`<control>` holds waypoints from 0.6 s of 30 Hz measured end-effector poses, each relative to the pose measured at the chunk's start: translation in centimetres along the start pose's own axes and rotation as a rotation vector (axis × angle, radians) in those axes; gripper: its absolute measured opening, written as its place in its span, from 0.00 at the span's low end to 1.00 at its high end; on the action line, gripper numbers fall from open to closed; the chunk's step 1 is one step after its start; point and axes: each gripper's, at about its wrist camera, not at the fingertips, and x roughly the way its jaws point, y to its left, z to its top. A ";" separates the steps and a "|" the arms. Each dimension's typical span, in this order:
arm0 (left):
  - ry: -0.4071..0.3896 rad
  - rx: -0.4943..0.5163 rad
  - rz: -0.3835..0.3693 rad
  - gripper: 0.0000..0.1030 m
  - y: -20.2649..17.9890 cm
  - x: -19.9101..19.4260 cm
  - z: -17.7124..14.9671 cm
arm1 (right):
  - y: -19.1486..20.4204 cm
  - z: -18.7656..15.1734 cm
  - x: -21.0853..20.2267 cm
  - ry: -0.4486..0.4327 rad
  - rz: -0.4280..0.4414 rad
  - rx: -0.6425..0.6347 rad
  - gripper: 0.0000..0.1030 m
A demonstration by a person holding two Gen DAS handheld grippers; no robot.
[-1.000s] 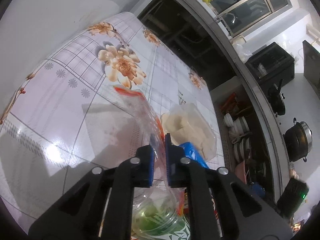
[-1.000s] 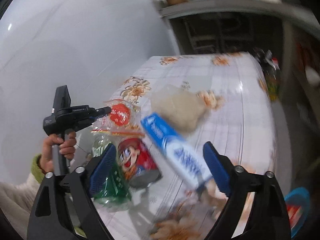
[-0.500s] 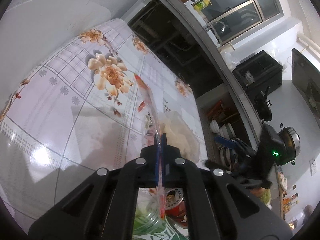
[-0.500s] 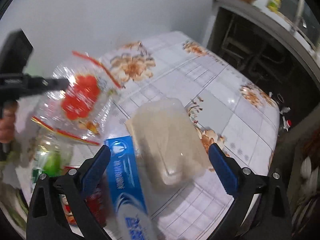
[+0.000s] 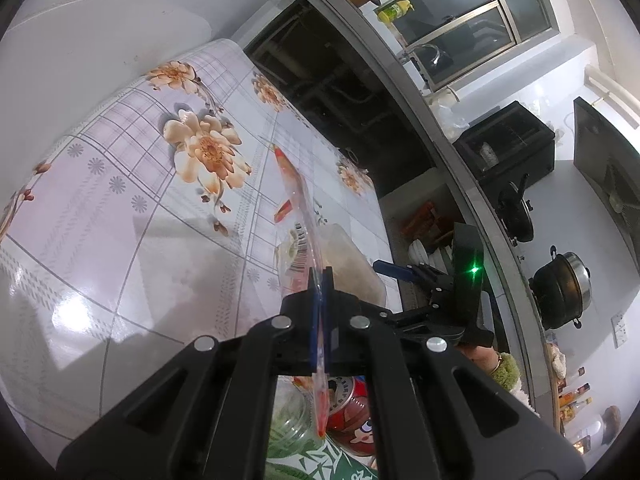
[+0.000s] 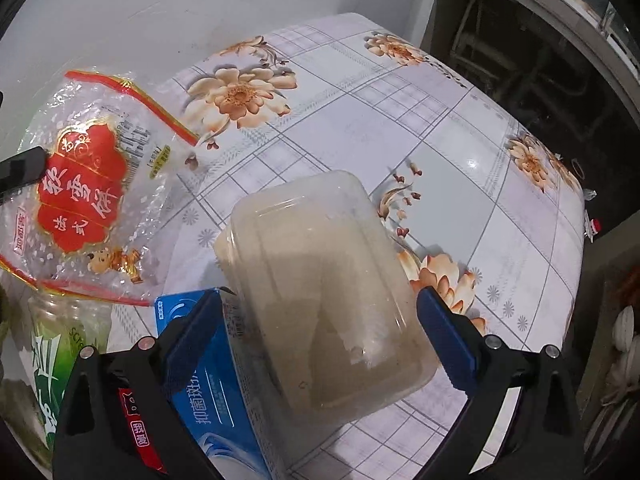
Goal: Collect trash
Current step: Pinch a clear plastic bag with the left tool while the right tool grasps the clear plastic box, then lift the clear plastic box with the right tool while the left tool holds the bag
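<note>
Two tools here. Left tool [image 5: 320,280] is clamped tight on a crinkly clear plastic bag [image 6: 88,184] with a red label, held edge-on above the bench [image 6: 460,168], its long side running away from the tool. Right tool [image 6: 316,320] gapes wide either side of a cloudy, rounded rectangular plastic tub [image 6: 320,280] lying on the floral bench, long axis pointing away.

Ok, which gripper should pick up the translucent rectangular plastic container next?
Right. The right gripper is open, its jaws standing either side of the translucent rectangular plastic container on the floral tablecloth. The left gripper is shut on the clear plastic snack bag.
</note>
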 end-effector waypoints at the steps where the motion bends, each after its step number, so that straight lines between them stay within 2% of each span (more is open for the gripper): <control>1: 0.000 -0.001 -0.001 0.00 0.0 0.0 0.0 | 0.1 -0.1 -0.2 -0.010 -0.006 -0.002 0.86; 5: 0.004 -0.005 -0.005 0.00 0.0 0.1 -0.1 | -0.2 -0.2 -0.7 -0.022 -0.018 0.006 0.71; 10: 0.009 -0.002 -0.012 0.00 -0.3 0.3 -0.2 | 0.2 -0.3 -0.7 -0.016 -0.050 -0.035 0.70; 15: 0.005 0.008 -0.015 0.00 -0.5 0.1 -0.1 | 0.1 0.2 0.2 0.013 -0.081 -0.058 0.85; 18: 0.005 0.010 -0.015 0.00 -0.6 0.1 -0.1 | -0.3 0.6 1.2 0.042 -0.069 -0.055 0.90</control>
